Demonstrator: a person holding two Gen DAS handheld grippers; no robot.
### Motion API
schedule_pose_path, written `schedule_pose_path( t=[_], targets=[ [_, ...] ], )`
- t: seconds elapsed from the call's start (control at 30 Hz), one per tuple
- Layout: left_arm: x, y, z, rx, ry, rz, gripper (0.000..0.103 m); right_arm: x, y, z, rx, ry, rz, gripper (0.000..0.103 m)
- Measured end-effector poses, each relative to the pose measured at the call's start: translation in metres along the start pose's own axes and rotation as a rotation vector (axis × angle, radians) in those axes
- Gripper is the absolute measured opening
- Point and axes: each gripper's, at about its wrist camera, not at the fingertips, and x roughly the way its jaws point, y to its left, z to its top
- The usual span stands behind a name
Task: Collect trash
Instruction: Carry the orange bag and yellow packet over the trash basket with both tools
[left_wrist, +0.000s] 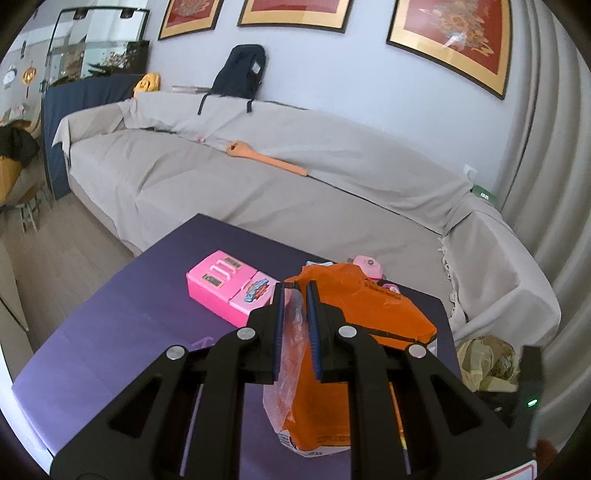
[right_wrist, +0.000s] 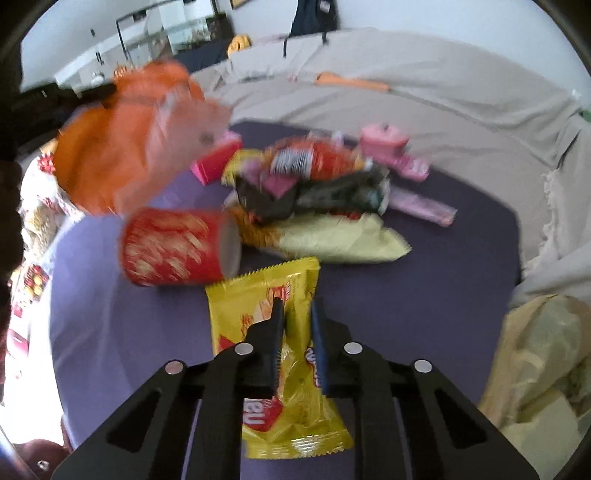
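Between my right gripper's (right_wrist: 297, 325) fingers lies the yellow snack packet (right_wrist: 284, 354), flat on the purple surface (right_wrist: 443, 280). Its long axis runs straight away from me, in line with the fingers, which stand a little apart on either side of its middle; they seem to pinch a ridge of the foil, but the blur leaves me unable to tell whether they bear on it. This hand is the nearer one to the litter, held low and level over the near edge.

Just beyond the packet lies the red paper cup (right_wrist: 177, 247) on its side, mouth to the right, and past that a heap of wrappers (right_wrist: 314, 184) near the middle of the surface.

My left gripper (left_wrist: 295, 295) is clamped on the clear plastic edge of the orange bag (left_wrist: 354, 310), which hangs above the surface; in the right view it floats up and to the left of the cup. My judgement is that the packet must travel left and upward to reach the bag's mouth.

Farther off sits the pink toy box (left_wrist: 225, 288), then the covered sofa (left_wrist: 295, 192).
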Motion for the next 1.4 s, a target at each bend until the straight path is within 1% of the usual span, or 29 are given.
schedule_pose_path(
  t=[0.1,0.23,0.4,0.5,0.57,0.7,0.8,0.9,1.1,1.23,1.33,1.37,1.4],
  targets=[
    [-0.012,-0.015,0.008,0.013,-0.026,-0.016,0.011,-0.038,-0.005,0.006,-0.006,-0.078,-0.024,0.015],
    [-0.03,-0.045,0.014,0.057,-0.066,-0.05,0.011,-0.093,-0.017,0.008,-0.02,-0.171,-0.117,0.015],
    [-0.042,-0.101,0.018,0.124,-0.088,-0.123,0.011,-0.151,-0.057,-0.004,0.031,-0.247,-0.245,0.015],
    [-0.036,-0.142,0.013,0.172,-0.072,-0.181,0.011,-0.184,-0.085,-0.021,0.08,-0.28,-0.318,0.015],
    [-0.028,-0.172,0.006,0.209,-0.05,-0.224,0.011,-0.198,-0.103,-0.028,0.112,-0.292,-0.348,0.015],
    [-0.009,-0.223,-0.011,0.268,0.0,-0.287,0.011,-0.227,-0.139,-0.053,0.177,-0.312,-0.416,0.015],
    [0.008,-0.258,-0.026,0.303,0.037,-0.324,0.011,-0.238,-0.159,-0.068,0.199,-0.321,-0.467,0.015],
    [0.03,-0.286,-0.039,0.318,0.077,-0.34,0.011,-0.243,-0.177,-0.079,0.231,-0.331,-0.489,0.015],
    [0.082,-0.322,-0.059,0.293,0.148,-0.346,0.011,-0.238,-0.214,-0.088,0.298,-0.344,-0.49,0.015],
    [0.117,-0.344,-0.078,0.3,0.182,-0.332,0.011,-0.225,-0.225,-0.09,0.302,-0.336,-0.506,0.015],
    [0.14,-0.356,-0.095,0.281,0.24,-0.354,0.011,-0.218,-0.23,-0.089,0.31,-0.325,-0.509,0.015],
    [0.149,-0.36,-0.102,0.271,0.273,-0.376,0.012,-0.216,-0.233,-0.09,0.316,-0.321,-0.504,0.015],
    [0.153,-0.362,-0.107,0.263,0.295,-0.393,0.019,-0.211,-0.236,-0.09,0.323,-0.313,-0.495,0.015]
  ],
)
